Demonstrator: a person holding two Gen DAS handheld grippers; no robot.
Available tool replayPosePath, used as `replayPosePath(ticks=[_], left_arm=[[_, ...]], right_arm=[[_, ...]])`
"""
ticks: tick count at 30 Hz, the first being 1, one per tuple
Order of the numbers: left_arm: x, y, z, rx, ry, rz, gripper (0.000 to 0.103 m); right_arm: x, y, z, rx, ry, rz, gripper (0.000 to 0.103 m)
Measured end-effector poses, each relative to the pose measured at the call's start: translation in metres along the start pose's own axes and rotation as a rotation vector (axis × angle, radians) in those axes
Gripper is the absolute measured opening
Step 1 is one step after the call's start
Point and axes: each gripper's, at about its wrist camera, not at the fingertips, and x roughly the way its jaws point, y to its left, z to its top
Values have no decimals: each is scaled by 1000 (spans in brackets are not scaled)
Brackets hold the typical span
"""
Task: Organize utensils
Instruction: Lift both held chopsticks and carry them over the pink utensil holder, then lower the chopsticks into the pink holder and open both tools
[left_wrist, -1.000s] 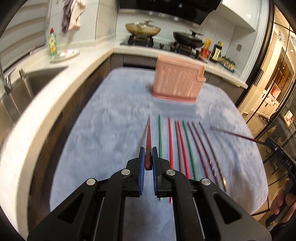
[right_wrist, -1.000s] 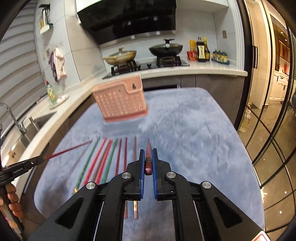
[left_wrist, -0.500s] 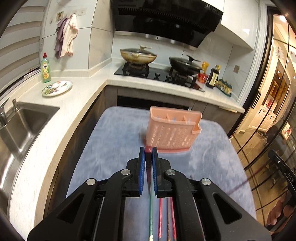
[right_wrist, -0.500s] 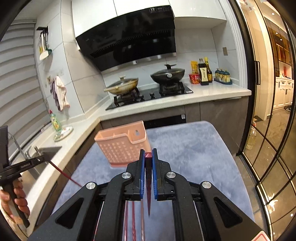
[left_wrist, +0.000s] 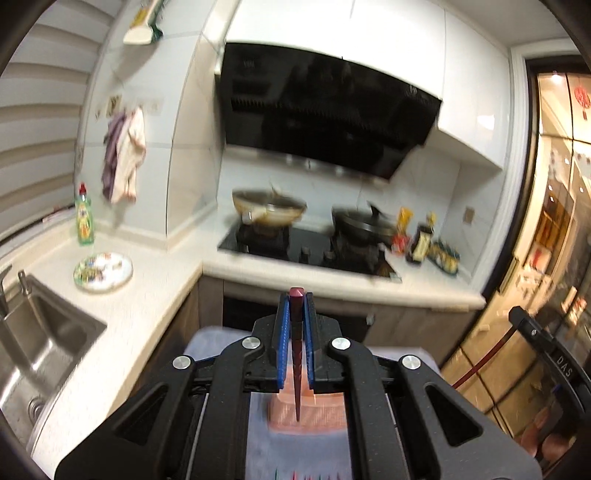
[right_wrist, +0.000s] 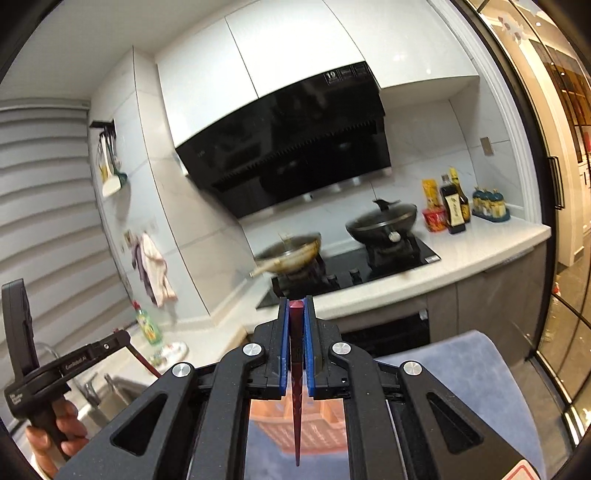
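Hanging point-down from each gripper is one dark red, tapered chopstick with a faintly spiralled surface, and the pink perforated plastic utensil basket (left_wrist: 308, 419) lies directly beneath both tips. That is the relation the coming move turns on: each stick's long axis runs close to vertical, thick end up between the blue pads, thin end aimed at the basket below.

The left gripper (left_wrist: 295, 314) is clamped on its chopstick (left_wrist: 296, 369) near the blunt top, which pokes just above the pads; the tip shows against the pink lattice of the basket, though I cannot tell whether it is over the opening or in front of the wall. The right gripper (right_wrist: 295, 317) is likewise pinched tight on its own chopstick (right_wrist: 296, 387), whose point reaches past the basket (right_wrist: 295, 421) in that view, onto the grey-blue fleecy cloth covering the tabletop (right_wrist: 461, 376). Neither hand looks clearly nearer; both sit above the basket at much the same height, I judge, so a straight lowering should serve for either.

From the left view the other gripper's stick shows as a red line slanting at the right edge; from the right view the person's hand (right_wrist: 55, 432) grips the left tool's handle at lower left.

At the bottom edge of the left view, a few coloured chopstick ends (left_wrist: 295, 473), green and red, lie on the cloth, still to be collected.
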Motion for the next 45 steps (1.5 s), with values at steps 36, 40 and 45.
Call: replayPosePath(ticks=[36, 40, 45], left_arm=[[57, 33, -83, -16, 144, 50, 58], [26, 34, -105, 11, 173, 41, 64], [-3, 36, -139, 42, 226, 53, 64]], right_arm=[[37, -23, -70, 17, 152, -22, 41], [-1, -18, -88, -8, 173, -1, 45], [-47, -12, -129, -86, 232, -24, 47]])
